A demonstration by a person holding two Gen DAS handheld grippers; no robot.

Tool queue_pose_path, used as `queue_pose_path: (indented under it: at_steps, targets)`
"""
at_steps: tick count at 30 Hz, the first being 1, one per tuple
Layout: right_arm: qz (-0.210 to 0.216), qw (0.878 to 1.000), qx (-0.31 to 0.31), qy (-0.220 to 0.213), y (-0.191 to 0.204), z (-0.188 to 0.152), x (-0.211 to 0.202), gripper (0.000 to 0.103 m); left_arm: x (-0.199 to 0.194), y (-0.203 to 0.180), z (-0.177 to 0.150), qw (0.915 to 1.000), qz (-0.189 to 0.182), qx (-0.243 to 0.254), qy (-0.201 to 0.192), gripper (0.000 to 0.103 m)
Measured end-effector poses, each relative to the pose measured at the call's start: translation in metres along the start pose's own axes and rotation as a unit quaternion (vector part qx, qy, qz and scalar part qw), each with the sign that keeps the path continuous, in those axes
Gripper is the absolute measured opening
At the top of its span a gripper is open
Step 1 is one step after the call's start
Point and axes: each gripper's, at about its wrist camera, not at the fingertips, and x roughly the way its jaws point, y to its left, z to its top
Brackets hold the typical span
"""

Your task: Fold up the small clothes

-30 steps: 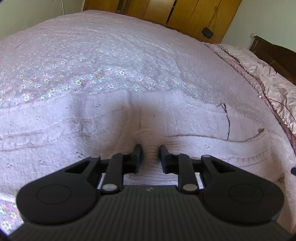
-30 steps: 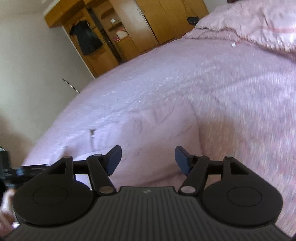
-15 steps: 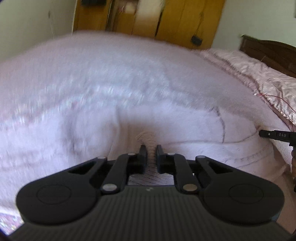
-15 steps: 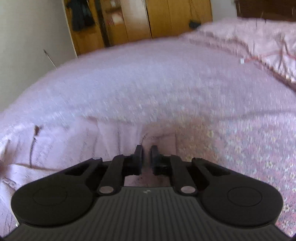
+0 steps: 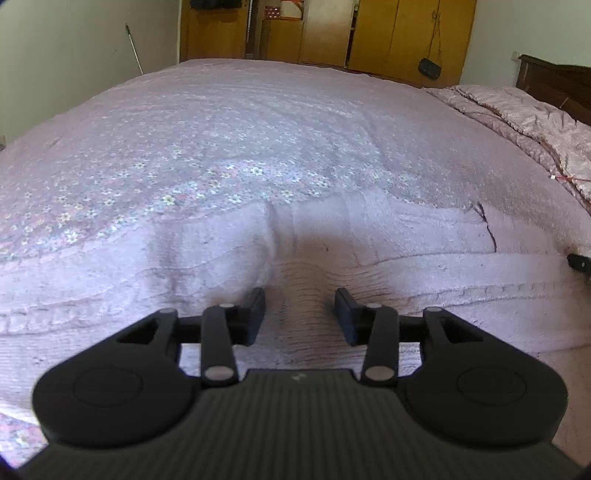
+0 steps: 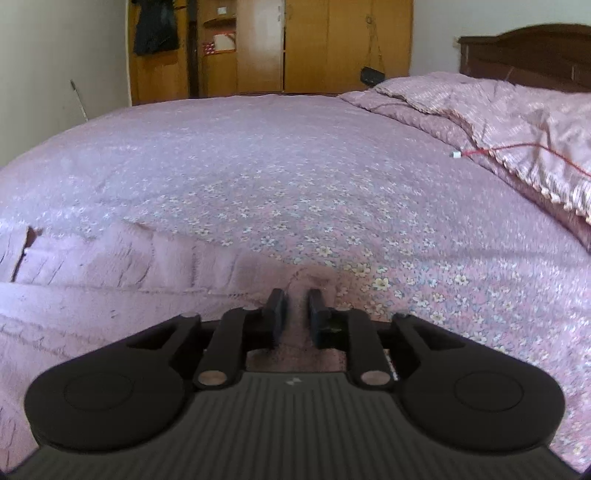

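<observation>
A pale pink knitted garment point(image 5: 388, 251) lies spread on the bed, with a ribbed hem near me. My left gripper point(image 5: 300, 312) is open, its fingers on either side of a raised ridge of the ribbed fabric. In the right wrist view the same garment point(image 6: 110, 266) lies to the left. My right gripper point(image 6: 296, 308) is shut on the garment's edge, a thin fold of pink knit between its pads. The tip of the right gripper point(image 5: 580, 262) shows at the right edge of the left wrist view.
The bed carries a pink floral sheet point(image 6: 295, 177). A rumpled pink quilt point(image 6: 517, 122) with a red cable point(image 6: 517, 149) lies at the right by the dark headboard point(image 6: 524, 55). Wooden wardrobes point(image 5: 369, 33) stand beyond the bed.
My left gripper closed on the ribbed fabric and has now opened, leaving a ridge. My right gripper came down from open and closed on the garment's edge.
</observation>
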Motion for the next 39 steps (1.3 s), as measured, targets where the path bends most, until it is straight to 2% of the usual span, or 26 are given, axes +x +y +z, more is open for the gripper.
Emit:
queue_pose_path:
  at_steps: [1, 3, 4, 10, 11, 12, 14, 16, 22, 30, 39]
  targets:
    - [0.009, 1.0, 0.006, -0.002, -0.001, 0.001, -0.008, 0.036, -0.004, 0.003, 0.0, 1.0, 0.004, -0.001, -0.003, 0.045]
    - [0.021, 1.0, 0.019, -0.013, -0.005, 0.001, -0.026, 0.052, -0.011, 0.006, 0.001, 0.9998, 0.018, 0.001, -0.01, 0.056]
    - [0.024, 0.999, 0.021, -0.016, -0.006, 0.001, -0.034, 0.053, -0.013, 0.006, 0.002, 0.9996, 0.024, 0.003, -0.011, 0.059]
    - [0.044, 0.999, -0.003, -0.008, 0.001, -0.015, -0.084, 0.056, -0.011, -0.002, -0.003, 0.9997, 0.014, 0.021, 0.005, 0.059]
    - [0.041, 0.999, -0.008, -0.001, 0.003, -0.022, -0.087, 0.056, -0.008, -0.005, -0.006, 0.9993, 0.022, 0.03, 0.009, 0.061]
    - [0.034, 0.999, -0.016, 0.011, 0.005, -0.028, -0.086, 0.056, -0.004, -0.009, -0.008, 0.9978, 0.047, 0.046, 0.008, 0.062]
    - [0.012, 0.999, -0.033, 0.042, 0.007, -0.043, -0.076, 0.057, 0.001, -0.012, -0.013, 0.9931, 0.1, 0.06, -0.006, 0.073]
    - [0.021, 0.999, -0.019, 0.025, 0.001, -0.056, -0.077, 0.057, 0.001, -0.008, -0.012, 0.9919, 0.119, 0.045, -0.01, 0.073]
    - [0.022, 0.999, 0.011, 0.035, -0.006, -0.053, -0.086, 0.06, -0.015, 0.001, -0.007, 0.9921, 0.123, 0.025, -0.008, 0.071]
    - [0.046, 0.997, 0.047, 0.035, -0.009, -0.048, -0.129, 0.062, -0.056, 0.019, -0.009, 0.9959, 0.079, -0.042, -0.014, 0.071]
    - [0.09, 0.992, 0.082, 0.04, 0.0, -0.045, -0.193, 0.069, -0.111, 0.053, -0.007, 0.9935, 0.09, -0.069, -0.01, 0.071]
